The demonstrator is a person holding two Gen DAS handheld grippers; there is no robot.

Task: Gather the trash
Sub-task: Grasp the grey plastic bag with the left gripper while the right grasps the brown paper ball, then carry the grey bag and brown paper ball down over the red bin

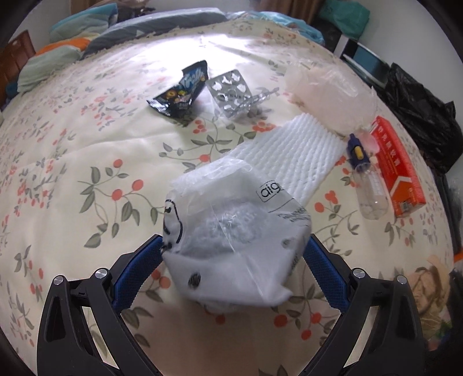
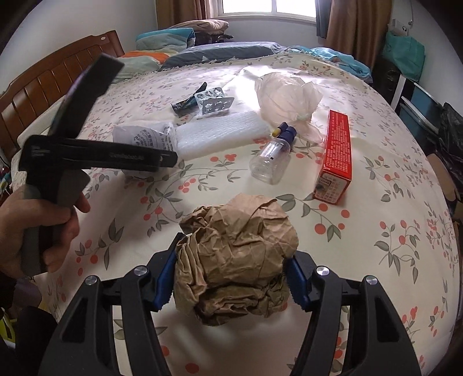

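Observation:
My left gripper (image 1: 234, 245) is shut on a clear plastic bag with bubble wrap (image 1: 231, 237), held just above the flowered bedspread (image 1: 86, 150). My right gripper (image 2: 231, 274) is shut on a crumpled brown paper ball (image 2: 234, 260). On the bed lie a white foam sheet (image 1: 292, 156), a black snack wrapper (image 1: 182, 89), an empty pill blister (image 1: 231, 92), a pinkish plastic bag (image 1: 327, 92), a clear bottle with a blue cap (image 1: 367, 185) and a red box (image 1: 399, 167). The right wrist view shows the left gripper (image 2: 162, 157) from the side, with its bag (image 2: 144, 136).
Pillows and folded bedding (image 2: 179, 43) lie at the head of the bed by the wooden headboard (image 2: 52, 78). A black rubbish bag (image 1: 419, 115) sits off the bed's right edge. A window and curtains (image 2: 347, 23) are behind.

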